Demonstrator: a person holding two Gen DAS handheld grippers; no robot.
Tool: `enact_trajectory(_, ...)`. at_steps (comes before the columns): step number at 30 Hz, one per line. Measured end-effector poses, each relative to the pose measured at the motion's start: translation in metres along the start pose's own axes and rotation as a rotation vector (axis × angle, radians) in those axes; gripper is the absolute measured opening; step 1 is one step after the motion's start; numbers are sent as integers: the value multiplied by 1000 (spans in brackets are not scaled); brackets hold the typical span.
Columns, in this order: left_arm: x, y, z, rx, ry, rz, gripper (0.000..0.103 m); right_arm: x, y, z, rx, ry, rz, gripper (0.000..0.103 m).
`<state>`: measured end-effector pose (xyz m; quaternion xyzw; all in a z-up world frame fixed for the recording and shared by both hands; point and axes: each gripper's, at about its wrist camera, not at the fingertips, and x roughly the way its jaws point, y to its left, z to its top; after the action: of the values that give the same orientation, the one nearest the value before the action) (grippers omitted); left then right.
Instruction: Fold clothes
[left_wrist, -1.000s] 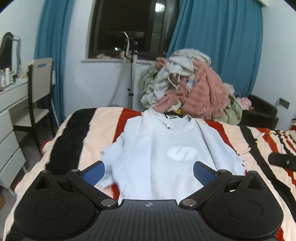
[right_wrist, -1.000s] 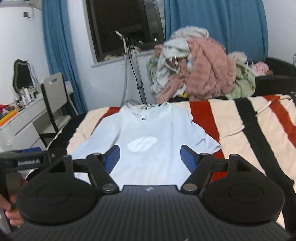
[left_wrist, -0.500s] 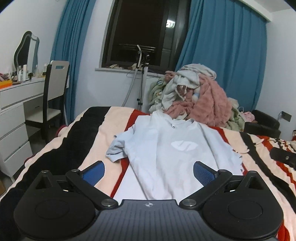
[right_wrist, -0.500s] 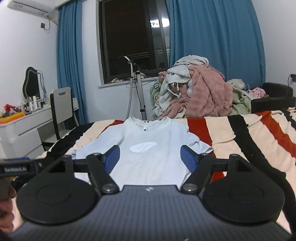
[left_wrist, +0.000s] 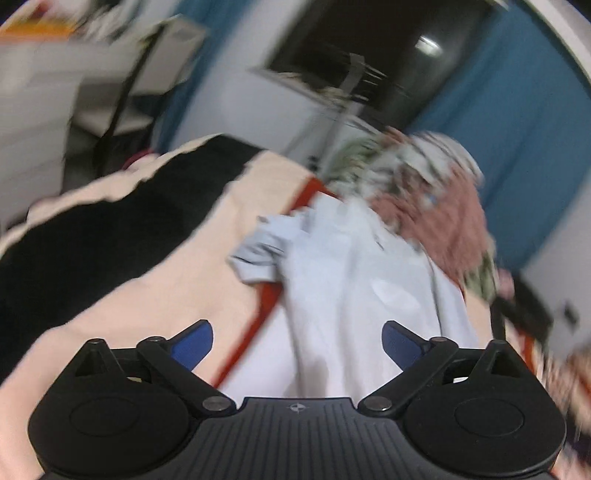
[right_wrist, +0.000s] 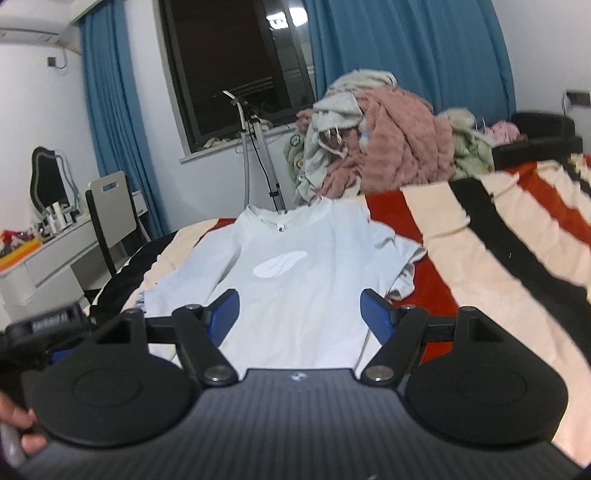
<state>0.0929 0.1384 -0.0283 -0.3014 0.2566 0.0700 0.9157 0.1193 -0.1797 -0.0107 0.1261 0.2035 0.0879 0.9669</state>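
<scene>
A pale blue T-shirt (right_wrist: 295, 266) with a white logo lies flat, front up, on the striped bed blanket (right_wrist: 480, 258), collar toward the window. In the right wrist view my right gripper (right_wrist: 300, 306) hangs open just over the shirt's lower part, nothing between its blue pads. The left wrist view is tilted and blurred: my left gripper (left_wrist: 295, 332) is open wide, its jaws closing, over the T-shirt (left_wrist: 351, 288) near its lower left edge, gripping nothing. The crumpled left sleeve (left_wrist: 258, 254) lies ahead of it. The left gripper (right_wrist: 48, 321) also shows at the right view's left edge, held by a hand (right_wrist: 14, 435).
A tall pile of clothes (right_wrist: 388, 147) stands at the bed's far end. A garment steamer pole (right_wrist: 258, 147) rises before the dark window. A chair (right_wrist: 110, 206) and a white desk (right_wrist: 48, 254) stand left of the bed, a black armchair (right_wrist: 539, 133) at far right.
The left gripper has dropped toward the shirt's left side and rolled, so its view is tilted and smeared. The right gripper has sunk lower over the shirt's bottom.
</scene>
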Motion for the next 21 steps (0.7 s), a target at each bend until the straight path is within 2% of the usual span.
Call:
enact_trajectory(4, 34, 34, 24, -182, -21, -18, 84, 18, -10, -6, 64, 47, 6, 74)
enact_trajectory(6, 54, 49, 34, -264, -8, -56, 83, 28, -15, -8, 87, 67, 3, 74)
enact_trajectory(8, 73, 56, 42, -281, 4, -71, 80, 37, -20, -10, 114, 88, 0, 74)
enact_trajectory(13, 113, 45, 47, -175, 20, -45, 79, 55, -23, -14, 135, 118, -7, 74)
enact_trajectory(18, 139, 8, 53, 30, -9, 19, 64, 70, -20, -15, 118, 126, -11, 74)
enact_trajectory(21, 154, -17, 54, 167, 3, 62, 39, 78, -24, -13, 124, 126, -18, 74)
